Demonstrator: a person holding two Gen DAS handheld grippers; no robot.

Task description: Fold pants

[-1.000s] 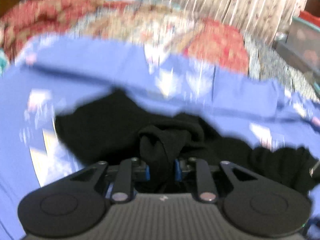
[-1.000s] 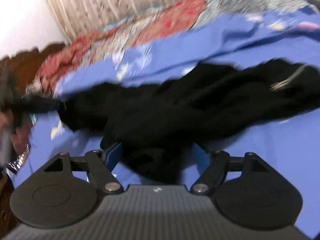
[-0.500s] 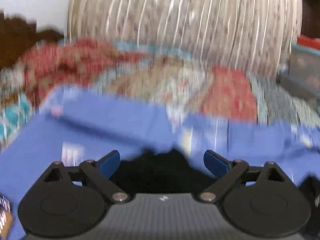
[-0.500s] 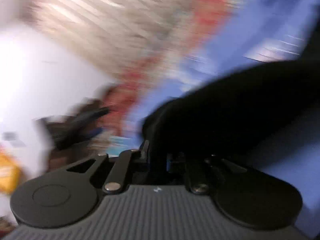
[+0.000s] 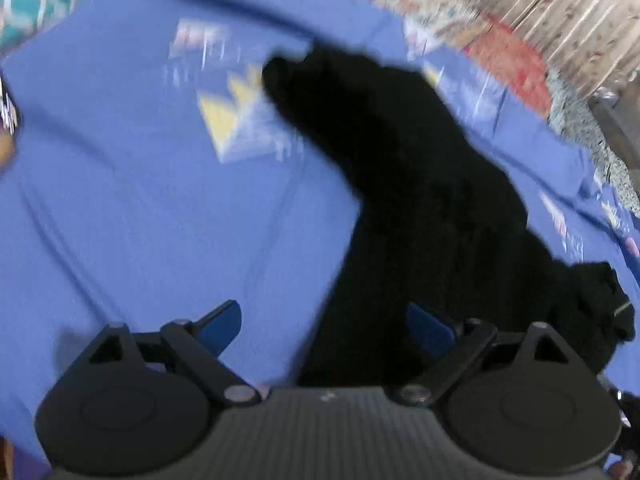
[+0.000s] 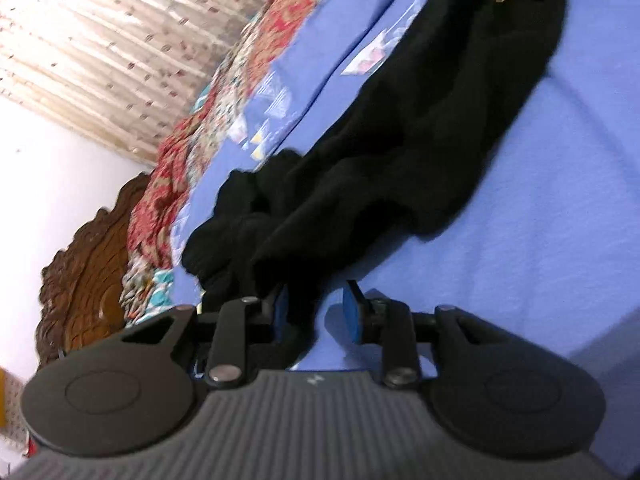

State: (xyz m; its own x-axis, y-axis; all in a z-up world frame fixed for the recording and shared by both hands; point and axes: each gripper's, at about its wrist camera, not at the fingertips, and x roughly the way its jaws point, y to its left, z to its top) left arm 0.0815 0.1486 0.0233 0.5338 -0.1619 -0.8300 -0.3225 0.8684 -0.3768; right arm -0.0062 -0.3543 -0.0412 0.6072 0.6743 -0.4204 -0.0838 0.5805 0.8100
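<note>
Black pants (image 5: 420,200) lying bunched, stretched lengthwise on blue sheet; folds hard to discern, blurred.

Both views are evenly lit by soft indoor light, with no hard glare. The left wrist view is smeared by motion blur: the print on the blue sheet (image 5: 132,184) streaks, and the black pants (image 5: 420,200) read as a flat dark mass without detail. The right wrist view is sharper but tilted; the white wall (image 6: 48,184) at left is blown out, nearly featureless. Fisheye bending curves the curtain (image 6: 104,40) and darkens the frame corners. Faint shadows lie under the pants.
</note>
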